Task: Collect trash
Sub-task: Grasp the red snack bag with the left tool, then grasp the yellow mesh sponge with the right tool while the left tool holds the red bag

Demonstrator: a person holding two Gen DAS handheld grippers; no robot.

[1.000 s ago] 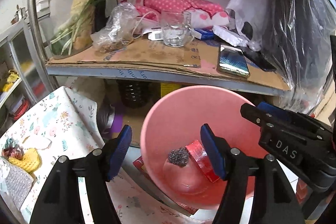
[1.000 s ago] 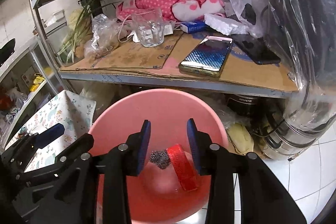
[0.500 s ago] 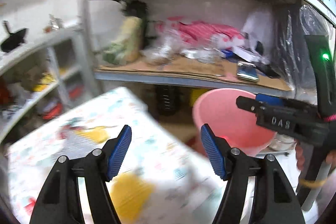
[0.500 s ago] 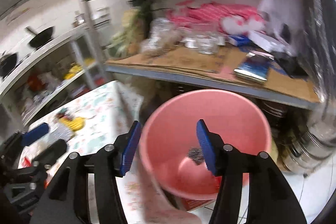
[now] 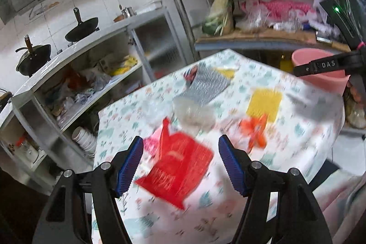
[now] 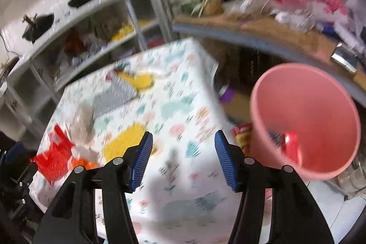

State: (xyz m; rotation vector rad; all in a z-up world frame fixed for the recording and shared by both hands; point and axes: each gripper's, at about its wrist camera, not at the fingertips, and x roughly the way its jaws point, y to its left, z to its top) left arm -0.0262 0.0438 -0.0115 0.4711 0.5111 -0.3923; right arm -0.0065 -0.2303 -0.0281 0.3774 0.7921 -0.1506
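Both views blurred.

Left gripper (image 5: 180, 164): jaws spread, nothing between the pads. Bottom centre of the left view, over a table (image 5: 304, 136) with a floral cloth. Framed between its fingers, lying on the cloth: a red bag (image 5: 180, 173).

Other trash on the cloth in the left view: orange scrap (image 5: 256, 132) right of centre, just below a yellow square (image 5: 265, 103); a crumpled clear wrapper (image 5: 194, 113) at centre; a silver sheet (image 5: 208, 84) above it, touching or overlapping, cannot tell which.

Right gripper (image 6: 183, 158): jaws spread, empty. Bottom centre of the right view, over bare cloth near the table's right edge. It also shows at the right edge of the left view (image 5: 324, 64), in front of the bin.

Pink bin (image 6: 304, 93): right side of the right view, beside the table, below a cluttered shelf (image 6: 263, 38). Inside, at the bottom: a red piece (image 6: 291, 146) and a dark grey lump (image 6: 274, 135) to its left.

In the right view the red bag (image 6: 53, 160) sits lower left, the yellow square (image 6: 125, 141) just left of the gripper's left finger.

Upper left of both views: a counter with two dark pans (image 5: 82, 28).
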